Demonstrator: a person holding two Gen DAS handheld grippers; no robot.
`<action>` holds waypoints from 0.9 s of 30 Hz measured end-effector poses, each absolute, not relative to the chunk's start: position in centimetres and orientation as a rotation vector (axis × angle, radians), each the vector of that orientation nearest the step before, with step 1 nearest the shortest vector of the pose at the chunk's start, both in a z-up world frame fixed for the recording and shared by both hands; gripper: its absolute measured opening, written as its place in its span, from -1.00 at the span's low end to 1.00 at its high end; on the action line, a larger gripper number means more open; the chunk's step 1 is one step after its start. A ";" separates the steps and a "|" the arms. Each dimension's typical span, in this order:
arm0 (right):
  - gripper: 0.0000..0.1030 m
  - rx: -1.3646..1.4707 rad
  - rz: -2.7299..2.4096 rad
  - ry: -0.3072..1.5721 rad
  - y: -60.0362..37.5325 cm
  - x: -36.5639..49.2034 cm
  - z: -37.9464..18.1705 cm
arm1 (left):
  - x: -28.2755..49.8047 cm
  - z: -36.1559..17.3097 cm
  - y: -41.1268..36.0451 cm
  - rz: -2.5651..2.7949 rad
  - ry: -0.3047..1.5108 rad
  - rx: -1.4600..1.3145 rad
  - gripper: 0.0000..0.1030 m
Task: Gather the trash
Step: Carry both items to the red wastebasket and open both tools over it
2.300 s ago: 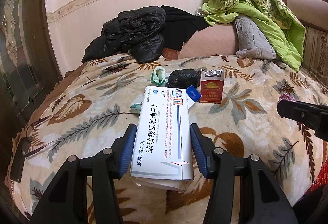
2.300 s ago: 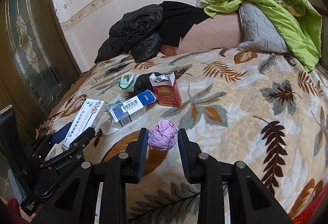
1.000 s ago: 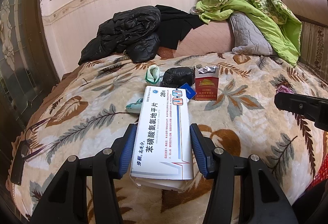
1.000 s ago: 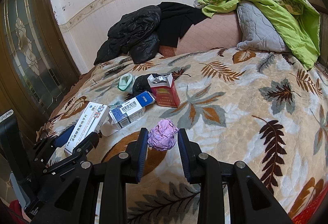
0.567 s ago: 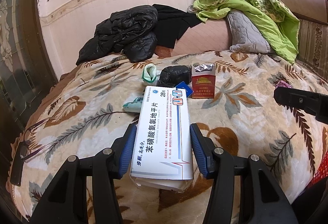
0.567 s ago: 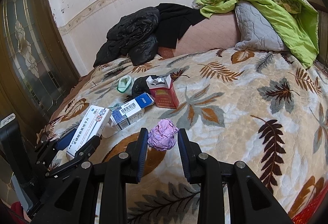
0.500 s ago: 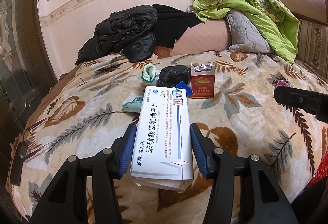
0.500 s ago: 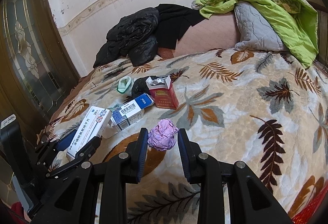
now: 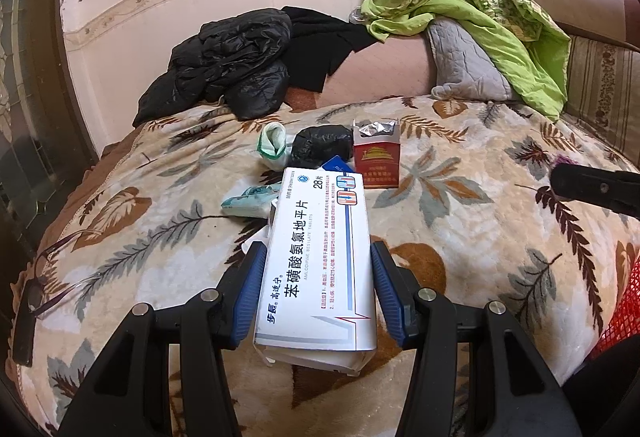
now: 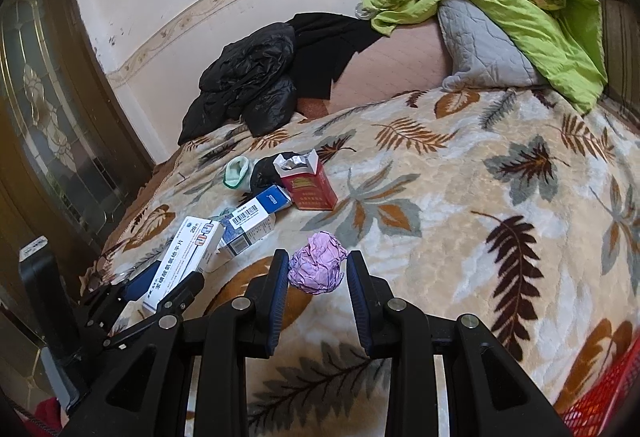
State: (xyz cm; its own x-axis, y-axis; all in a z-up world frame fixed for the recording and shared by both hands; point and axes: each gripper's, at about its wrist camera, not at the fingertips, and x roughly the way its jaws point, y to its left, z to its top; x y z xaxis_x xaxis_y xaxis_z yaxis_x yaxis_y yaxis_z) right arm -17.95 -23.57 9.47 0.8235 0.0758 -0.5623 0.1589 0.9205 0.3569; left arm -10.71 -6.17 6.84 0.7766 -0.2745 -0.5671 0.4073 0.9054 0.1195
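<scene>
My left gripper (image 9: pixel 318 257) is shut on a long white medicine box (image 9: pixel 320 261) and holds it above the leaf-patterned blanket (image 9: pixel 460 237); the box also shows in the right wrist view (image 10: pixel 184 261). My right gripper (image 10: pixel 318 269) is shut on a crumpled purple paper ball (image 10: pixel 318 269). On the bed lie a red cigarette pack (image 9: pixel 376 161), a black plastic bag (image 9: pixel 320 145), a green-white wad (image 9: pixel 272 143), a blue-white box (image 10: pixel 256 217) and a pale green packet (image 9: pixel 248 199).
A black jacket (image 9: pixel 228 65), a grey pillow (image 9: pixel 464 69) and a green quilt (image 9: pixel 480 9) lie at the head of the bed. Glasses (image 9: pixel 52 277) rest at the left edge. A red mesh basket (image 10: pixel 600 393) shows at the lower right.
Both grippers have kept their grip and drawn slightly back and up from the bed. The trash on the bed has not moved.
</scene>
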 end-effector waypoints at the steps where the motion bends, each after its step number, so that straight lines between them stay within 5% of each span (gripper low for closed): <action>1: -0.38 0.411 -0.046 0.606 -23.7 -18.2 9.5 | -10.7 6.8 -6.3 -0.376 0.574 0.243 0.00; 14: -0.38 0.409 -0.154 0.617 -27.9 -26.3 10.6 | -14.5 8.4 -8.7 -0.621 0.581 0.269 0.00; 27: -0.38 0.573 -0.470 0.583 -40.2 -40.4 10.5 | -22.5 12.0 -21.7 -1.089 0.682 0.299 0.00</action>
State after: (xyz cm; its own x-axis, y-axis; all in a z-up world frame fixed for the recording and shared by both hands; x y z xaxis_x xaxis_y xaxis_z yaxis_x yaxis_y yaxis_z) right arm -40.35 -40.17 10.50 0.7399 -0.2487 -0.6251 0.5584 0.7452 0.3645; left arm -22.46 -21.74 11.97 0.2868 -0.7116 -0.6413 0.8876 0.4493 -0.1016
